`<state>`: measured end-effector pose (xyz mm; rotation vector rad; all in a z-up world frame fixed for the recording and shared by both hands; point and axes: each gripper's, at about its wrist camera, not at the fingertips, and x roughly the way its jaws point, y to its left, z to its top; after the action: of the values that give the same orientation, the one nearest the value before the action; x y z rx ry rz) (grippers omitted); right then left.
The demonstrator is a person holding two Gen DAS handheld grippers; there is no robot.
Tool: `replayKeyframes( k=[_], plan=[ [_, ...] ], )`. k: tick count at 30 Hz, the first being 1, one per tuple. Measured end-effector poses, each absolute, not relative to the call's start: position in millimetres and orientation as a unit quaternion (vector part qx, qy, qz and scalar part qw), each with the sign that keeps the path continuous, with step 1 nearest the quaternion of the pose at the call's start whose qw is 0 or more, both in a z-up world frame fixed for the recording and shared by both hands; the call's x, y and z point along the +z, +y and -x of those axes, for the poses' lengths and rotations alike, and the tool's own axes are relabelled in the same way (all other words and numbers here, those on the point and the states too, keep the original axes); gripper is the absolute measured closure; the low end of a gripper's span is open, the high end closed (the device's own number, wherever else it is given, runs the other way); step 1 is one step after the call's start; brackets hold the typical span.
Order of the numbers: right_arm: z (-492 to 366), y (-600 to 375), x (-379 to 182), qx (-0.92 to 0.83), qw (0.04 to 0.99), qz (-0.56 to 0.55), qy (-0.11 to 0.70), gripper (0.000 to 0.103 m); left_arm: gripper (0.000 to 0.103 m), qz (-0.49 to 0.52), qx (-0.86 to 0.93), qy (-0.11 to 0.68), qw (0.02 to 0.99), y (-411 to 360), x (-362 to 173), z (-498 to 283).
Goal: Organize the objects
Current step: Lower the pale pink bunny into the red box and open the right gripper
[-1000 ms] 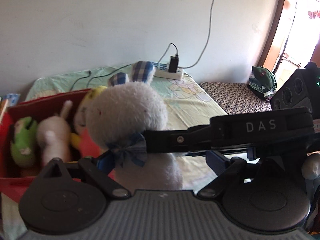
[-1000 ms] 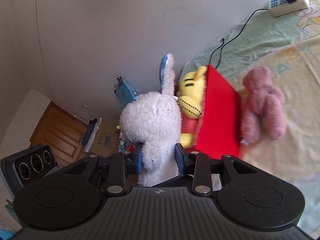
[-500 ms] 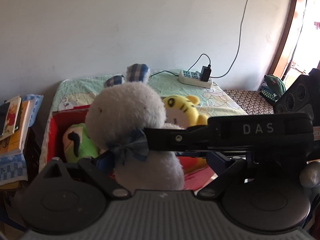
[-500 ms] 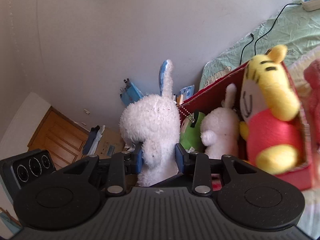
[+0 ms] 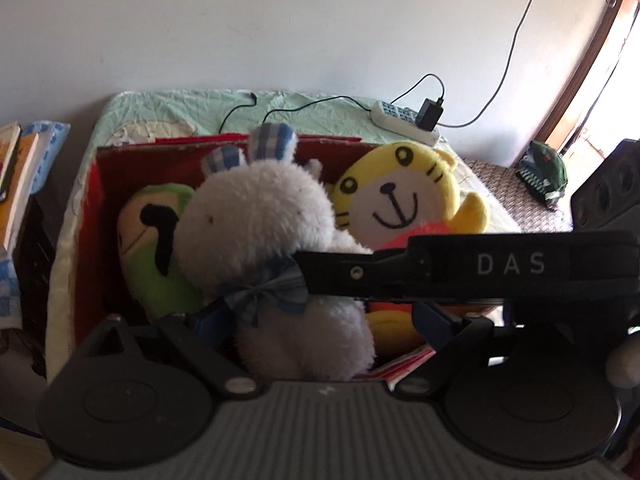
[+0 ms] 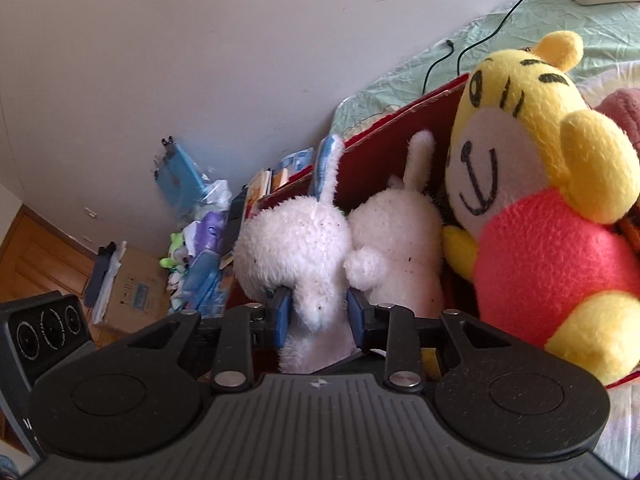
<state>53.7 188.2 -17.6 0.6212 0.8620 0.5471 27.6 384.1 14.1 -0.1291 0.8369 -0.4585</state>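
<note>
— What stays hidden in the red box [image 5: 92,240]?
— The white rabbit [image 5: 264,236] covers the green plush [image 5: 148,248] in part, and the black bar covers the yellow tiger's [image 5: 400,196] body.
— And the pink plush [image 6: 622,110]?
— Cut off by the right wrist view's edge.

I see a white plush rabbit [image 5: 260,232] with blue-and-white checked ears and a matching checked bow at its neck. Red box [image 5: 90,216], inside and out. In it: yellow tiger plush [image 6: 532,184] with black stripes, white muzzle, red-pink shirt; a green plush [image 5: 154,248] with a black mark; a second white plush [image 6: 400,236]. Right fingers [image 6: 280,316] have blue pads on black. Bed sheet [image 5: 172,108] is pale green. White power strip [image 5: 400,118], black cables. Pink plush [image 6: 624,108] at the edge.
</note>
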Motion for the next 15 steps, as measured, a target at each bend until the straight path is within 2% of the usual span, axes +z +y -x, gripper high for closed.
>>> replayKeyframes(
  k=[11,15],
  plan=[
    [-63,208,-30,0.271,0.815,-0.278,0.431,0.073,0.012,0.048,-0.195,0.42,0.885,400,9,-26],
    [-64,198,-32,0.271,0.804,-0.307,0.431,0.071,0.01,0.05,-0.19,0.424,0.884,396,11,-30]
  ],
)
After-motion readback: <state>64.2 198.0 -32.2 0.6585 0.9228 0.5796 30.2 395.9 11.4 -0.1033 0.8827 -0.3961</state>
